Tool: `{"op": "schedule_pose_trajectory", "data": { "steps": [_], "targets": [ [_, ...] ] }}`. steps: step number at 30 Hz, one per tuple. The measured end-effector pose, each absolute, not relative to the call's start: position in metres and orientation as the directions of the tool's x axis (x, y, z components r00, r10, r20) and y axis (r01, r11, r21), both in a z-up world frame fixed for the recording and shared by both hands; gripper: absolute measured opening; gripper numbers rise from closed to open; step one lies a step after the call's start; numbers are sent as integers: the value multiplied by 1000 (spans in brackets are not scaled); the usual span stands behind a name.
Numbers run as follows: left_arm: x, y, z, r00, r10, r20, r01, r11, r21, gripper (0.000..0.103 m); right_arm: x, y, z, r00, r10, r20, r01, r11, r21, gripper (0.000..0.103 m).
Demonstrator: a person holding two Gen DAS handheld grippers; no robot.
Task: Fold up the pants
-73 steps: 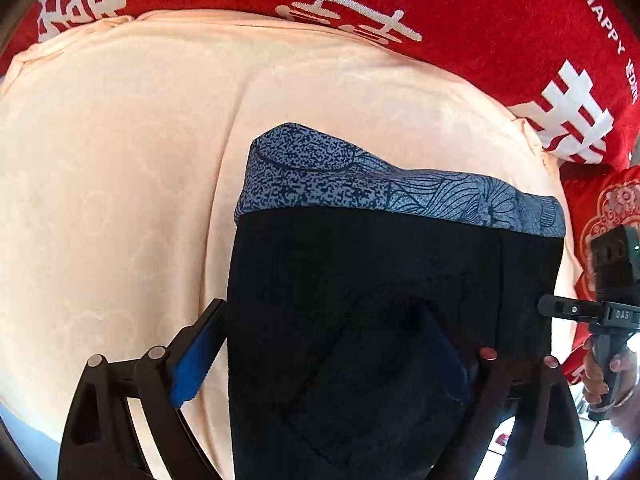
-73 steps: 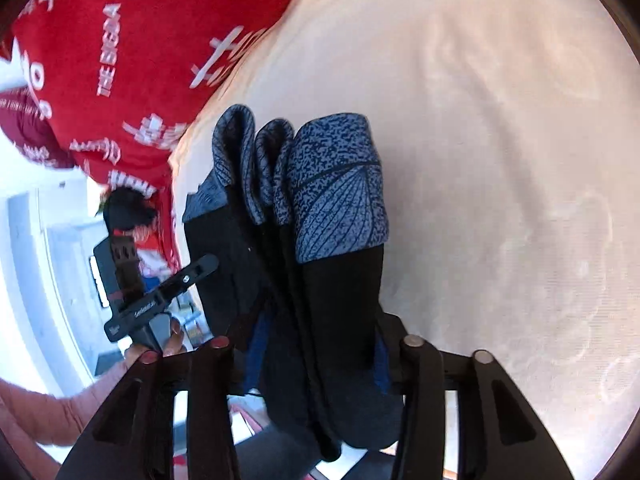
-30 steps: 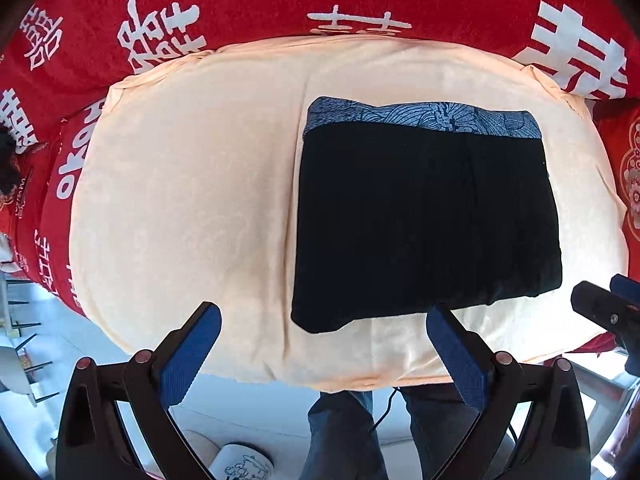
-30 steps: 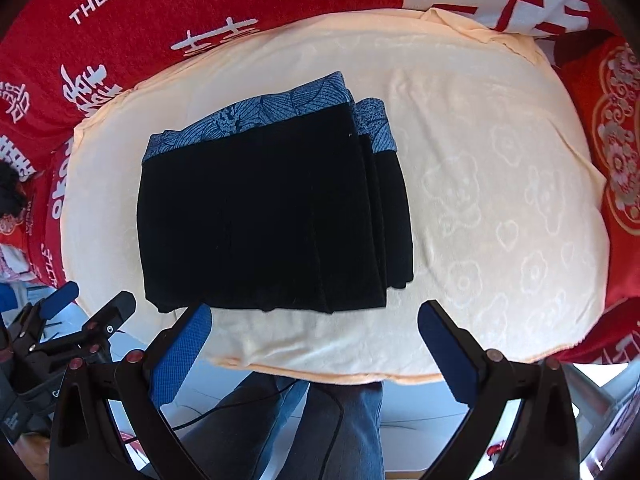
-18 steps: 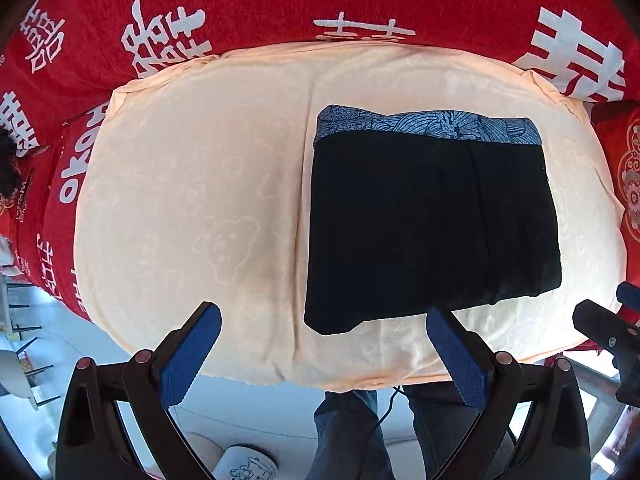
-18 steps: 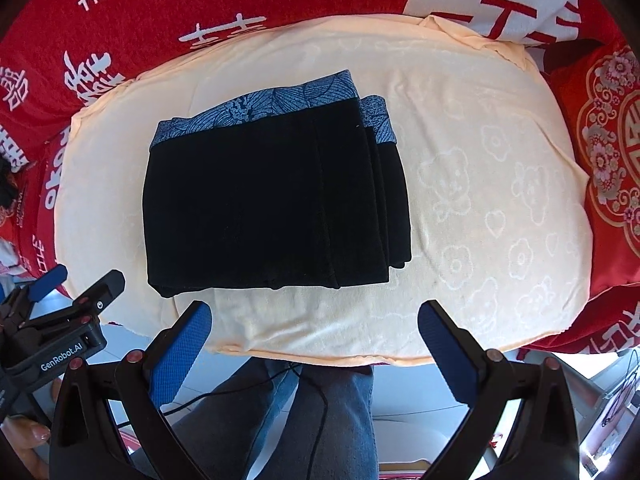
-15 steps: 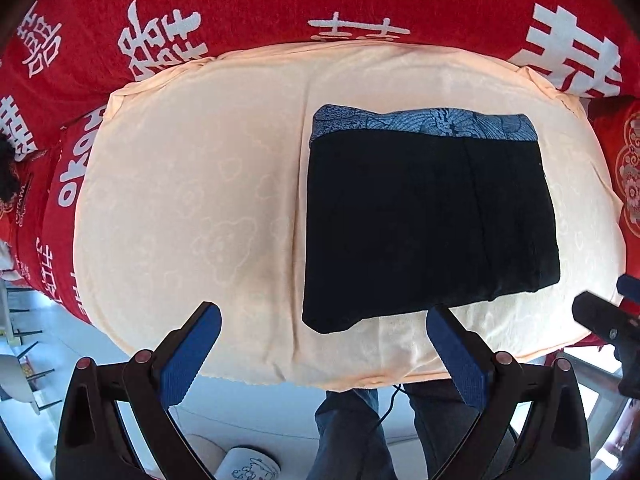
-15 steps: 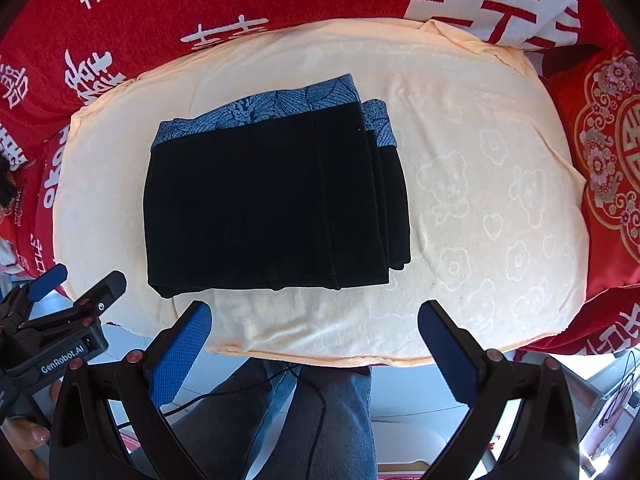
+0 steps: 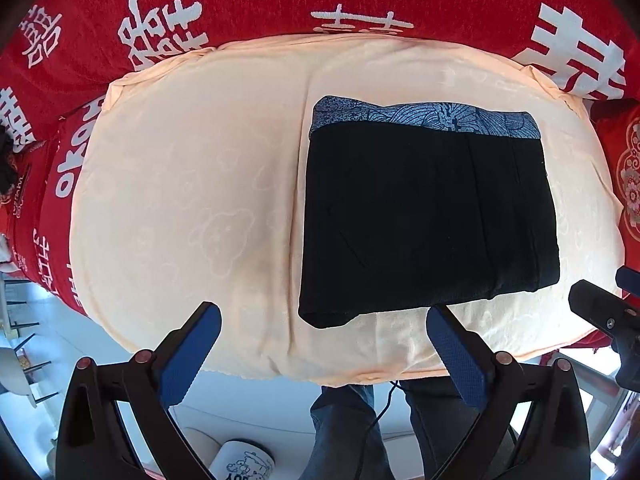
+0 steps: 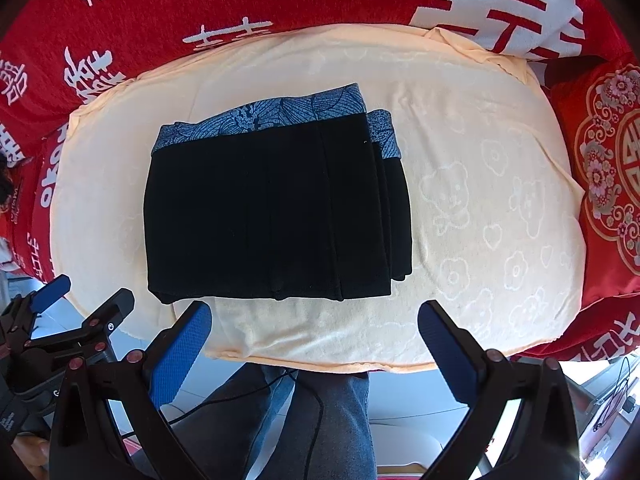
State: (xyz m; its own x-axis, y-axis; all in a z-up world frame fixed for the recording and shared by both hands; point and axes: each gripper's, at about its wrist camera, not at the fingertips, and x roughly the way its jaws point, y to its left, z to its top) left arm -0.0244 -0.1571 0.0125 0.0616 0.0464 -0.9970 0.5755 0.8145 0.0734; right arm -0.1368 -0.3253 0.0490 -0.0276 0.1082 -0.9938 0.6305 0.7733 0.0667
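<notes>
Showing stepped layers of pants only from right wrist

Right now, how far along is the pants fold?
Done, by the look of it: the pants lie as a flat stacked rectangle on the peach blanket, patterned waistband at the far edge. Nothing in hand: left gripper and right gripper are open, clear of the cloth. Nothing visibly left.

Both views are bright and evenly daylit, colours saturated. The strongest light sits at the lower edge, where the pale floor washes out to near white. The black pants swallow detail, folds barely readable. Heavy fisheye bending curves the red cloth; dark vignette fills the corners. Focus is sharp, no motion blur
</notes>
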Motion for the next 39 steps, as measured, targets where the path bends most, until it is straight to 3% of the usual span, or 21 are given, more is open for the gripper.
{"op": "schedule_pose_trajectory", "data": {
  "steps": [39],
  "targets": [
    [-26,-163,12,79,43,-996,610,788,82,103,-134,-323,40,-57,89,-994,605,796,37,103]
  ]
}}
